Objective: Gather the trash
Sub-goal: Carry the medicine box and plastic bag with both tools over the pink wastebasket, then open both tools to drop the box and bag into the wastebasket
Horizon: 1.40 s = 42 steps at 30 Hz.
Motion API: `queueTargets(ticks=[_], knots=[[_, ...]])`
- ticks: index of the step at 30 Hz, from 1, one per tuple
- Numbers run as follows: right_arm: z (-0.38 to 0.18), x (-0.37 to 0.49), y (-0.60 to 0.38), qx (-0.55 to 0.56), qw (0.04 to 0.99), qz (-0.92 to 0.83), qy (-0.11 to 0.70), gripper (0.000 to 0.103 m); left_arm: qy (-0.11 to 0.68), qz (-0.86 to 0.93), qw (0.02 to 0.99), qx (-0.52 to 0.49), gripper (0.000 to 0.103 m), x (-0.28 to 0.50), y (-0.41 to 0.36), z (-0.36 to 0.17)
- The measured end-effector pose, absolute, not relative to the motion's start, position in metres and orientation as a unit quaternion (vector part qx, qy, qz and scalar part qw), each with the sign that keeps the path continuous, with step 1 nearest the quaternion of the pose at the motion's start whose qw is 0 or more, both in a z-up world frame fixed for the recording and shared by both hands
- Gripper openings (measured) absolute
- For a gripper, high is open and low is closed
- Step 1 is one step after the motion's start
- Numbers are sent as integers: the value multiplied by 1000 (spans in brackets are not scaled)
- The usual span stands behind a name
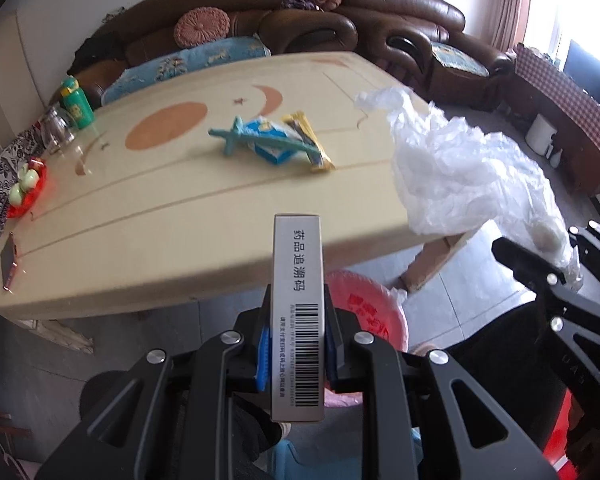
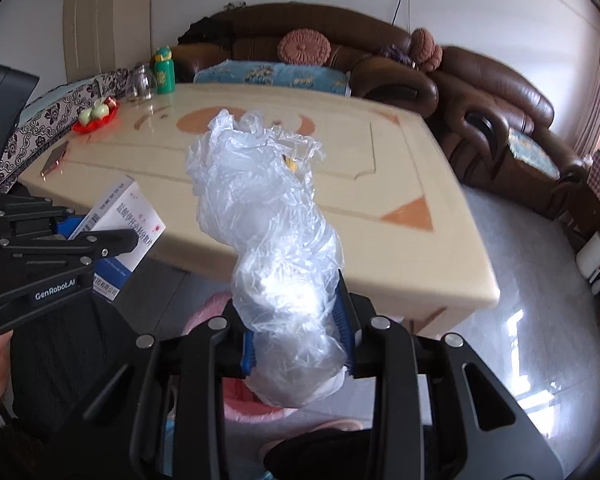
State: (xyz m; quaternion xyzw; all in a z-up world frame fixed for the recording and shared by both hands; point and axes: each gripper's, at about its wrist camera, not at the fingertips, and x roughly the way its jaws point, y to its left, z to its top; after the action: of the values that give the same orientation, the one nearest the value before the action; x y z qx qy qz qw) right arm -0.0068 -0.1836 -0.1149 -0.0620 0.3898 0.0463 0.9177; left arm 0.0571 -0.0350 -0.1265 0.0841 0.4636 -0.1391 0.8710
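My left gripper [image 1: 296, 344] is shut on a white medicine box [image 1: 298, 300] with a barcode, held upright in front of the table's near edge, above a pink bin [image 1: 370, 312]. The box also shows in the right wrist view [image 2: 124, 224]. My right gripper [image 2: 298, 340] is shut on a crumpled clear plastic bag [image 2: 272, 208], also held over the pink bin [image 2: 256, 404]. The bag shows at the right of the left wrist view [image 1: 460, 168]. On the table lie a teal toy sword [image 1: 260, 142], a blue-white wrapper [image 1: 270, 140] and a yellow wrapper [image 1: 312, 140].
The beige table [image 1: 180, 220] carries a green bottle [image 1: 76, 104], a glass jar [image 1: 56, 128], a red plate with green fruit [image 1: 26, 188] and a phone [image 1: 9, 258] along its left side. A brown leather sofa [image 1: 340, 28] stands behind. Tiled floor [image 2: 540, 340] lies right.
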Motion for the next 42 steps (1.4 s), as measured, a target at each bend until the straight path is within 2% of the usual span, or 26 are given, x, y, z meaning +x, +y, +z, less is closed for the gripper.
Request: queueTargets(ticks=[13,23,42], knots=[[-181,-9,-180,-59,887,41,456,32,510,-163,841,79,21,67,-41,-181],[-235,2,-185,-44,857,47,512,32,547,-178,813,89,21,81,-52,-242],[-313,24,-178,-57,810,48,581,32,597,-189,777,66,21,120,-53,-326]])
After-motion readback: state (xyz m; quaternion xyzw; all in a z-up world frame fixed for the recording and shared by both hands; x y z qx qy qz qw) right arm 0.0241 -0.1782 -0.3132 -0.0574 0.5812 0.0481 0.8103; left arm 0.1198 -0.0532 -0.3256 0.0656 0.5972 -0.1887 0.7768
